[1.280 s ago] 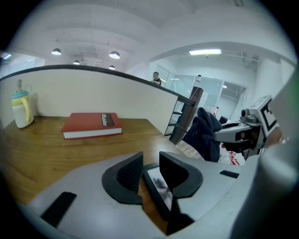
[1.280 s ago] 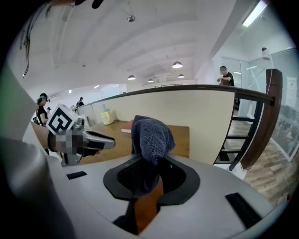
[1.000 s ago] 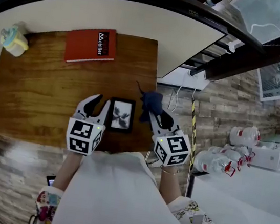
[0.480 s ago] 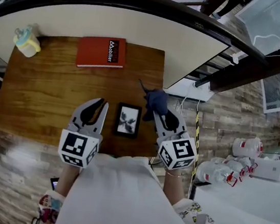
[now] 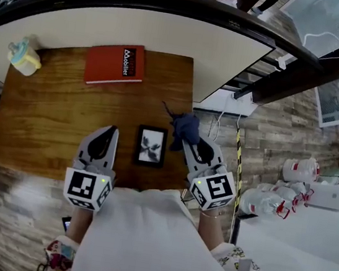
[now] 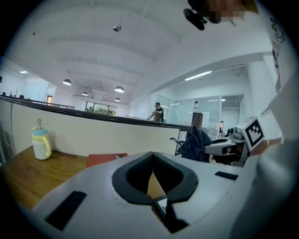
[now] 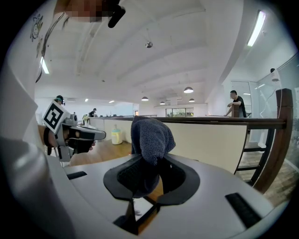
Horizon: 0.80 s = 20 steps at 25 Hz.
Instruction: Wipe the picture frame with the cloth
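Light was bright and even from ceiling lamps [image 6: 119, 89] above the bench [image 5: 46, 121]; shadows were soft. Fisheye bent edges; corners were black.

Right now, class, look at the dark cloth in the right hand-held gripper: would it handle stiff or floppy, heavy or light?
Probably floppy: the cloth bunches and slumps above the right hand-held gripper shut on it. Likely light, since one pinch carries it. Its nubby weave looks grippy, so it may drag on the picture frame.
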Each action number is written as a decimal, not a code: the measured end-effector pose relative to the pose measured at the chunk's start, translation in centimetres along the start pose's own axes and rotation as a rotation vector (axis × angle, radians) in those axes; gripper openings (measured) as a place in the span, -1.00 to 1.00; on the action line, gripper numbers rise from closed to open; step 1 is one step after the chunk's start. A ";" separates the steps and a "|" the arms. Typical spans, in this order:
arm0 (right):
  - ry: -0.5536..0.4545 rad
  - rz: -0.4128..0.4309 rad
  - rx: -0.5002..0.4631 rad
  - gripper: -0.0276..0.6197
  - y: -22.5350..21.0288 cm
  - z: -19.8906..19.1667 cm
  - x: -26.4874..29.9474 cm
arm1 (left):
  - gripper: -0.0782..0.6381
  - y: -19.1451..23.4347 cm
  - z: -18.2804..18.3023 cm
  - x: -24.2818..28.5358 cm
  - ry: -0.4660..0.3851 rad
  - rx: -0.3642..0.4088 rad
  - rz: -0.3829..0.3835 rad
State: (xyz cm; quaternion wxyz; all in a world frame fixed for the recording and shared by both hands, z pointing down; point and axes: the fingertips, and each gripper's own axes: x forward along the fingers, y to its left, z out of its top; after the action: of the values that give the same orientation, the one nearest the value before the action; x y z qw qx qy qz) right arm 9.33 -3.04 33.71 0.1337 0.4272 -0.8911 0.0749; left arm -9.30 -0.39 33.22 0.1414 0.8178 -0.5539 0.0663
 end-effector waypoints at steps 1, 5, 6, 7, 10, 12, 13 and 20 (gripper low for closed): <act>0.003 -0.002 0.002 -0.70 -0.1 -0.2 -0.1 | -0.77 0.0 -0.1 0.1 0.003 0.000 -0.003; 0.017 -0.008 0.015 -0.70 -0.4 -0.7 -0.1 | -0.77 0.1 -0.4 0.5 0.017 0.001 -0.006; 0.017 -0.008 0.018 -0.70 -0.4 -0.8 -0.1 | -0.77 0.2 -0.5 0.6 0.022 0.003 -0.005; 0.015 -0.008 0.021 -0.70 -0.5 -0.8 0.0 | -0.77 0.3 -0.6 0.7 0.026 0.005 -0.004; 0.015 -0.010 0.028 -0.70 -0.6 -1.1 0.1 | -0.77 0.5 -0.7 0.9 0.031 0.010 -0.002; 0.020 -0.015 0.033 -0.70 -0.7 -1.3 0.1 | -0.77 0.6 -0.9 0.9 0.035 0.012 0.000; 0.023 -0.016 0.036 -0.70 -0.7 -1.4 0.2 | -0.77 0.7 -1.0 1.0 0.038 0.014 0.002; 0.029 -0.017 0.048 -0.70 -0.8 -1.8 0.3 | -0.77 0.9 -1.1 1.2 0.046 0.010 0.005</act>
State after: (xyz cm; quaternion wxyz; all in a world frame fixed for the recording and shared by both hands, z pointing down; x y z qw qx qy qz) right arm 10.08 -3.36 35.58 0.1367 0.4367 -0.8834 0.1014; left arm -9.64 -1.44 34.72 0.1498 0.8153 -0.5523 0.0882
